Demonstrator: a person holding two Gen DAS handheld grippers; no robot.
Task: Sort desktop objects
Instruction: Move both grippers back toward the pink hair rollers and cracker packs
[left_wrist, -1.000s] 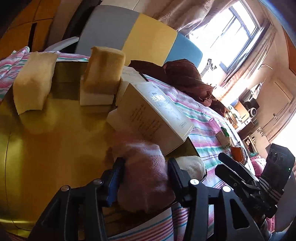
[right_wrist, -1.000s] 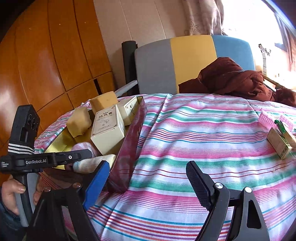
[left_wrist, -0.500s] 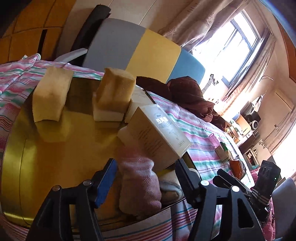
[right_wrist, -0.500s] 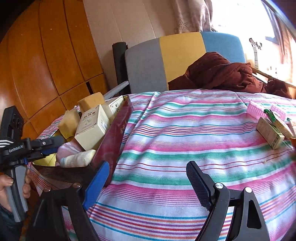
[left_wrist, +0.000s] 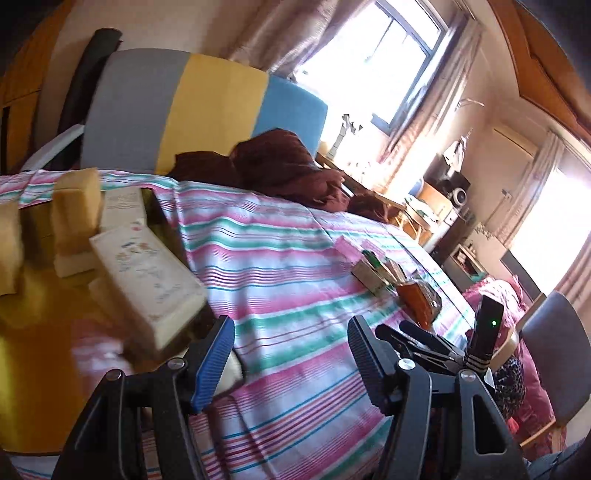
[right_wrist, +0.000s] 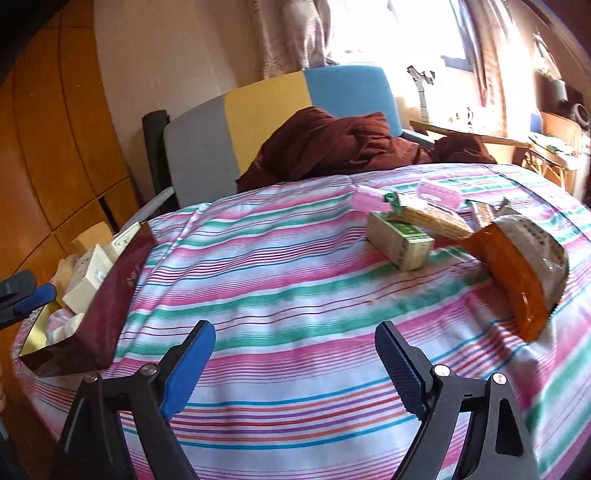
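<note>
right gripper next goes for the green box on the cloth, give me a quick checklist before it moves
1. Right gripper open and empty: ok, the jaws stand wide apart with only cloth between them.
2. Green box in view and reachable on top: ok, it lies on the striped cloth with bare cloth in front of it.
3. Clear of neighbours: not ok, the wafer pack leans over its far side and the orange bag lies close on the right.
4. Left gripper out of the way: ok, open and empty beside the tin.
5. Room left in the tin: cannot tell.
</note>
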